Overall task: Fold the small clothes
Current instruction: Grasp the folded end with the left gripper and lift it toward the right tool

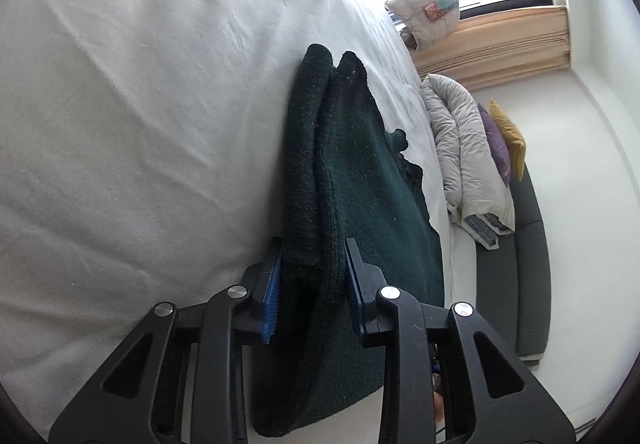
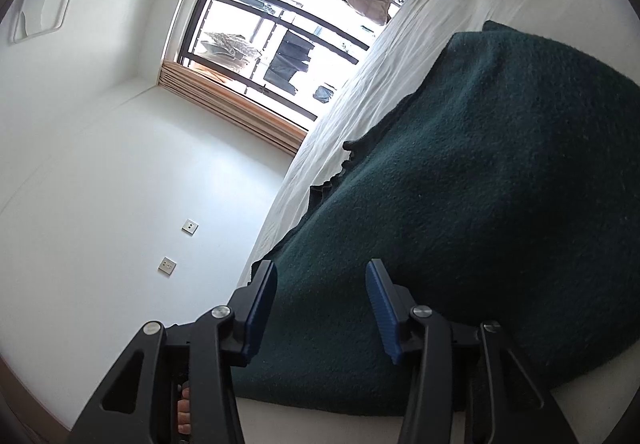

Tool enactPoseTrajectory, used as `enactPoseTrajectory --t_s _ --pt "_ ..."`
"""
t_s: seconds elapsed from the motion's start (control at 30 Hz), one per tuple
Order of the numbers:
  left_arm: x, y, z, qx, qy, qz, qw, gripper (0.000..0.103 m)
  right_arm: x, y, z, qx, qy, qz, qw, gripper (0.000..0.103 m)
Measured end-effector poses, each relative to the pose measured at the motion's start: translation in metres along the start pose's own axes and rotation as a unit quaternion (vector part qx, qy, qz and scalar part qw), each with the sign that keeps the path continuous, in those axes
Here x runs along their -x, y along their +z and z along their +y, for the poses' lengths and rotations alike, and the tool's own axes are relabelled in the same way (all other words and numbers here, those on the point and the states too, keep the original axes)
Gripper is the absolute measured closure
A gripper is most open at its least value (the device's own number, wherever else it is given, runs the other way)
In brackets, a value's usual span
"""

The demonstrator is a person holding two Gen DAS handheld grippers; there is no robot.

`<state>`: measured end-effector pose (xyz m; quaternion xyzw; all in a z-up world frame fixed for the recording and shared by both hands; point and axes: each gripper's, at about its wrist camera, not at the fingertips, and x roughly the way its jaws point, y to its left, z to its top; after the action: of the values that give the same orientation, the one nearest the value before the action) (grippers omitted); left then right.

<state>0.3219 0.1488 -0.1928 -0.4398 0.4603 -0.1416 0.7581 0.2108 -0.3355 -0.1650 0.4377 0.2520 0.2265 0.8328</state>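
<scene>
A dark green knitted garment (image 1: 352, 172) lies on a white bed sheet (image 1: 140, 104). My left gripper (image 1: 314, 264) is shut on a thick folded edge of it, with the blue pads pressed on both sides of the fold. In the right wrist view the same green garment (image 2: 460, 184) spreads over the sheet (image 2: 420, 24). My right gripper (image 2: 322, 288) is open, its blue pads apart on either side of the garment's near edge. I cannot tell whether they touch the cloth.
A rolled grey duvet (image 1: 460, 148) and purple and yellow cushions (image 1: 504, 140) lie at the bed's far side by a dark bed frame (image 1: 528, 264). A window (image 2: 272, 28) with an orange blind stands beyond. White walls with sockets (image 2: 190, 226) flank the bed.
</scene>
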Motion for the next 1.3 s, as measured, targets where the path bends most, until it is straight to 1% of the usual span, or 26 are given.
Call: enactPoseTrajectory --t_s 0.1,0.2,0.23,0.3,0.4,0.47,0.5,0.53,0.57,0.63,0.67,0.7,0.8,0.83,0.9,0.93,0.97,1.0,1.03,1.07,1.13,1.23,1.3 --pt "-0.004 0.001 -0.001 0.013 -0.008 0.004 0.9999 0.077 0.000 0.000 0.001 -0.001 0.001 -0.001 1.000 0.053" --pt "-0.006 0.001 0.000 0.023 -0.015 0.006 0.9996 0.079 0.002 0.000 0.002 -0.002 0.004 -0.002 1.000 0.053" --pt "-0.006 0.001 0.001 0.022 -0.014 0.006 0.9996 0.082 0.001 0.000 0.002 -0.003 0.005 -0.002 1.000 0.054" --pt "-0.005 0.000 -0.001 0.016 -0.007 0.003 0.9998 0.085 0.001 -0.001 0.000 -0.004 0.007 -0.002 1.000 0.054" --pt "-0.002 -0.003 -0.009 0.006 0.005 -0.012 0.9999 0.087 -0.001 -0.001 0.002 -0.005 0.008 -0.003 1.000 0.054" --pt "0.003 -0.005 -0.019 -0.010 0.016 -0.024 0.9995 0.088 -0.002 -0.001 0.005 -0.003 0.000 0.002 1.000 0.053" --pt "0.005 -0.006 -0.026 -0.018 0.022 -0.030 0.9992 0.088 -0.005 0.000 0.011 0.000 -0.011 0.012 1.000 0.050" --pt "0.008 -0.007 -0.032 -0.027 0.028 -0.034 0.9987 0.088 -0.006 0.002 0.022 0.006 -0.017 0.025 1.000 0.040" --pt "0.011 -0.007 -0.040 -0.040 0.037 -0.039 0.9977 0.088 -0.007 0.004 0.035 0.014 -0.012 0.031 0.999 0.029" --pt "0.017 -0.009 -0.054 -0.061 0.047 -0.044 0.9960 0.088 -0.010 0.010 0.065 0.042 -0.002 0.028 0.999 0.022" --pt "0.018 -0.010 -0.066 -0.077 0.054 -0.048 0.9944 0.088 -0.015 0.015 0.077 0.056 -0.002 0.029 0.998 0.021" --pt "0.018 -0.011 -0.075 -0.090 0.057 -0.049 0.9931 0.088 -0.024 0.021 0.087 0.062 -0.003 0.041 0.997 0.021" --pt "0.013 -0.017 -0.114 -0.135 0.066 -0.047 0.9876 0.088 -0.049 0.039 0.089 0.045 -0.026 0.069 0.996 0.021" --pt "0.010 -0.020 -0.128 -0.148 0.066 -0.047 0.9856 0.088 -0.055 0.044 0.087 0.036 -0.027 0.075 0.996 0.021" --pt "-0.006 -0.033 -0.162 -0.188 0.070 -0.039 0.9788 0.088 -0.067 0.056 0.082 0.015 -0.017 0.094 0.995 0.021" --pt "-0.018 -0.042 -0.178 -0.211 0.074 -0.035 0.9740 0.088 -0.074 0.061 0.079 0.004 -0.011 0.107 0.994 0.021" --pt "-0.034 -0.054 -0.195 -0.238 0.083 -0.028 0.9674 0.088 -0.083 0.068 0.077 -0.007 -0.006 0.120 0.993 0.021" --pt "-0.049 -0.064 -0.205 -0.252 0.085 -0.020 0.9636 0.088 -0.088 0.073 0.074 -0.012 -0.001 0.128 0.992 0.021" --pt "-0.067 -0.074 -0.209 -0.254 0.081 -0.009 0.9637 0.088 -0.095 0.077 0.070 -0.018 0.004 0.138 0.990 0.020" --pt "-0.079 -0.081 -0.207 -0.248 0.080 -0.002 0.9655 0.088 -0.104 0.080 0.064 -0.030 0.005 0.152 0.988 0.019" --pt "-0.094 -0.092 -0.199 -0.241 0.088 0.001 0.9664 0.088 -0.115 0.082 0.046 -0.055 -0.007 0.176 0.983 0.018" --pt "-0.098 -0.108 -0.200 -0.277 0.110 -0.017 0.9545 0.088 -0.138 0.077 0.034 -0.066 -0.041 0.205 0.976 0.018" --pt "-0.097 -0.114 -0.205 -0.299 0.123 -0.026 0.9461 0.088 -0.150 0.071 0.037 -0.064 -0.031 0.216 0.974 0.017"
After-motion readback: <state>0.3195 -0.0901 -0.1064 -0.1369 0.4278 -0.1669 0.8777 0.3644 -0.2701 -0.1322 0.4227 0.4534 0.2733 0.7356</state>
